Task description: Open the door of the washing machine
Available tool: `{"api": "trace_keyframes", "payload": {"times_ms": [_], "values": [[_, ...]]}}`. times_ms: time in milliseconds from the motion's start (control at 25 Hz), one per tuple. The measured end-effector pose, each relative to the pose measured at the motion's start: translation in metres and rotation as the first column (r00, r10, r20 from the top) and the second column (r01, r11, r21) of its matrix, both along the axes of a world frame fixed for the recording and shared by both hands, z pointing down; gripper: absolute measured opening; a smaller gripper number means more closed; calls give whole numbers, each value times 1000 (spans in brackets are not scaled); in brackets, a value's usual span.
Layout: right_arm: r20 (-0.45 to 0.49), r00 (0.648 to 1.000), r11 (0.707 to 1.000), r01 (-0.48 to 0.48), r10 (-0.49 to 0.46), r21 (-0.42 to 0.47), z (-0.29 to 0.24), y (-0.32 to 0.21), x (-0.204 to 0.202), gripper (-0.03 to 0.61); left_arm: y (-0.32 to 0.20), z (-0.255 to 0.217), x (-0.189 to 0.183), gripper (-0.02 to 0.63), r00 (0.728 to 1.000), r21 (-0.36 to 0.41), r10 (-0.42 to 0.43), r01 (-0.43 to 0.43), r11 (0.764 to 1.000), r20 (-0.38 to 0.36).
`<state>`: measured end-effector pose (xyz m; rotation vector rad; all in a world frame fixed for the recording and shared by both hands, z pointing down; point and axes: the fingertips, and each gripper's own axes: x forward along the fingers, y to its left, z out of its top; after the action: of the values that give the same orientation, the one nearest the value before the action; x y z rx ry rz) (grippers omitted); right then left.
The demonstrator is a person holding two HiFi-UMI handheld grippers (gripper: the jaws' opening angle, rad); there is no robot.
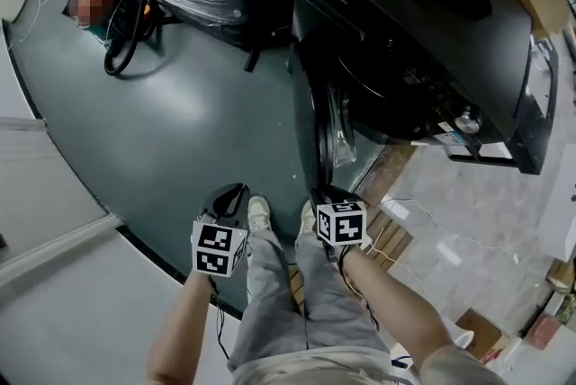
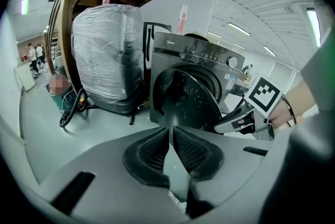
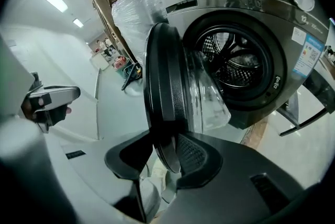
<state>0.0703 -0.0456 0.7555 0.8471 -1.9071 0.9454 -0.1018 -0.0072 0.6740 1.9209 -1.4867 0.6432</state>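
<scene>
The washer (image 1: 423, 41) is finished in dark grey, its door (image 3: 163, 97) rimmed in black; black-and-white squares are printed on the cubes (image 1: 219, 248).

The left gripper (image 1: 229, 197) and the right gripper (image 1: 328, 194) share one build: a grey moulded body that ends in two black jaw pads (image 2: 152, 152) with a fine ribbed texture. Behind the jaws of each sits a white cube (image 1: 219, 248) printed with black square markers. A thin black cable (image 1: 219, 320) trails back from the left gripper. The person wears light grey trousers (image 1: 279, 302) and pale shoes (image 1: 259, 212). The forearms are uncovered.
</scene>
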Motion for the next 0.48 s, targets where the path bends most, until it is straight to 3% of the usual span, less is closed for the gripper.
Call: {"api": "trace_keyframes", "payload": {"times_ms": [240,480], "values": [[31,1000,999,2,-1,-39,2,25,-59,167,29,0,-38,41,1000,13,-13,13,1000,11],[10,1000,998,24,-23,-61,6,33,-110,166,55,4,-94,41,981,-2,-192,192,981,8]]}}
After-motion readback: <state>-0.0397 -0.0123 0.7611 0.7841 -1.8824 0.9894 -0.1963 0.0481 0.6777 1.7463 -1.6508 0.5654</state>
